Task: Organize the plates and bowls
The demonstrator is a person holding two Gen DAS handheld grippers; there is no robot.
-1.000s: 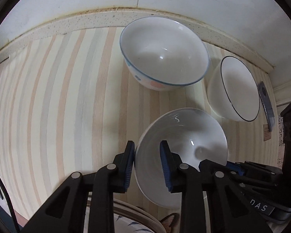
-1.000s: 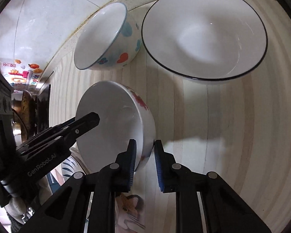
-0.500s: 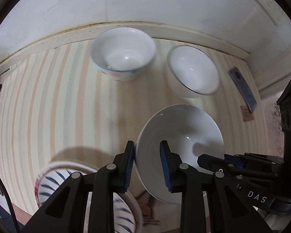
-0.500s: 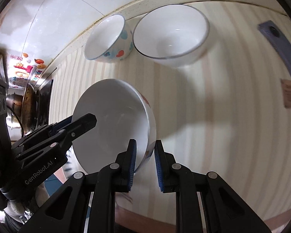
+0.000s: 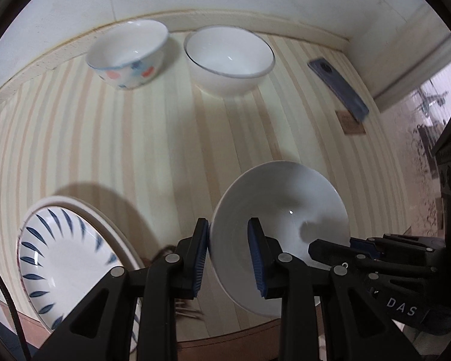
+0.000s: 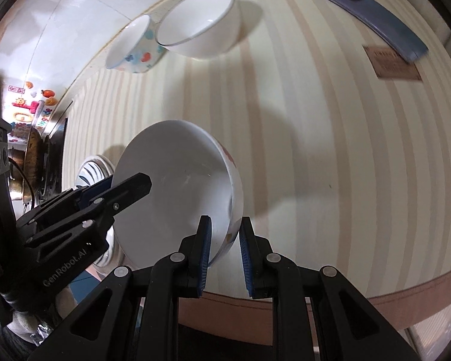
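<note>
A white bowl (image 5: pixel 282 225) with red flowers on its outside (image 6: pixel 177 192) hangs tilted above the striped counter, held from both sides. My left gripper (image 5: pixel 228 255) is shut on its left rim and my right gripper (image 6: pixel 224 254) is shut on its right rim. At the back by the wall stand a bowl with coloured spots (image 5: pixel 129 57) (image 6: pixel 135 48) and a plain white bowl with a dark rim (image 5: pixel 228 60) (image 6: pixel 198 30). A plate with blue leaf marks (image 5: pixel 66 258) lies at the front left, stacked on another plate.
A blue-grey phone (image 5: pixel 338 88) (image 6: pixel 375 22) and a small brown card (image 5: pixel 350 122) (image 6: pixel 392 63) lie at the right of the counter. The counter's front edge (image 6: pixel 375 297) is close below. A stove with a pan (image 6: pixel 30 162) sits to the far left.
Both grippers have pulled back toward the front edge and higher with the flowered bowl; the two back bowls look smaller, and the blue-leaf plate and the phone have come into view.
</note>
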